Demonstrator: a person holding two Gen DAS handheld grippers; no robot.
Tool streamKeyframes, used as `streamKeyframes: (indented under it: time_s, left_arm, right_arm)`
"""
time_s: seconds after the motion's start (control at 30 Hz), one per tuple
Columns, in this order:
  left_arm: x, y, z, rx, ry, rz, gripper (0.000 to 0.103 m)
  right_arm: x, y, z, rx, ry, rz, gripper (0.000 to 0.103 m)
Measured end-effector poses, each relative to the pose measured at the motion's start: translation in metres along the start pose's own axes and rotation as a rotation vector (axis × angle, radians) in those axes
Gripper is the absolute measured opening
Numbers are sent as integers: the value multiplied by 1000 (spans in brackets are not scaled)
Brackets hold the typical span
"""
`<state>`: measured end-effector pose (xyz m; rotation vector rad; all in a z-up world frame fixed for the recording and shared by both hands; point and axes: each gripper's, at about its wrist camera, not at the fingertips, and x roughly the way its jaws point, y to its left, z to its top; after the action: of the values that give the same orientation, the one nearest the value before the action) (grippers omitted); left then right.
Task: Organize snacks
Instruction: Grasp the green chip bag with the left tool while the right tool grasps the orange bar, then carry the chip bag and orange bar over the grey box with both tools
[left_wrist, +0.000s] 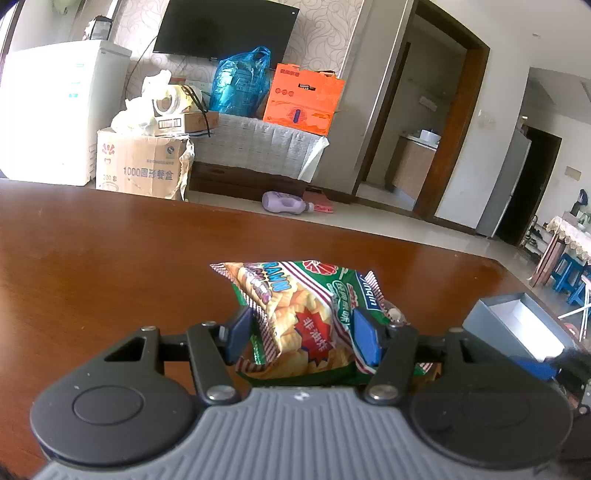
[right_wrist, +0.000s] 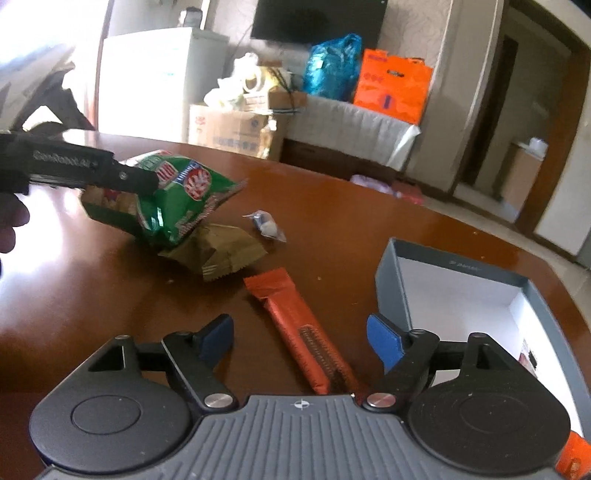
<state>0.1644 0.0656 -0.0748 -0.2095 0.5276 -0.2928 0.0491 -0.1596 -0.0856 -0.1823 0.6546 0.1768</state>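
My left gripper (left_wrist: 303, 332) is shut on a green crinkle-chip snack bag (left_wrist: 295, 314), its blue pads pressing both sides. In the right wrist view that left gripper (right_wrist: 147, 182) comes in from the left and holds the green bag (right_wrist: 177, 206) just above an olive-gold packet (right_wrist: 218, 253). My right gripper (right_wrist: 301, 341) is open low over the brown table (right_wrist: 92, 295). An orange-red wrapped bar (right_wrist: 291, 317) lies on the table between its fingers, and neither pad touches it. A small clear-wrapped candy (right_wrist: 266, 225) lies farther back.
An open grey box with a white inside (right_wrist: 461, 295) stands on the table at the right, also visible in the left wrist view as the grey box (left_wrist: 517, 321). The table's far edge (left_wrist: 332, 225) is close behind. Cartons, bags and a white appliance stand beyond on the floor.
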Motion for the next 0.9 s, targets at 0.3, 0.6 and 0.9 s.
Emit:
streamKeyframes:
  time_s: [0.3, 0.6, 0.9]
  left_arm:
    - [1, 3, 3, -2, 3, -12, 58]
    - [1, 3, 0, 10, 0, -8, 58]
    - [-2, 0, -1, 12, -3, -16, 53]
  right_arm:
    - [-14, -2, 11, 45, -116, 59, 77]
    - [2, 4, 4, 29, 1, 2, 66]
    - [-14, 28, -5, -4, 0, -2, 23]
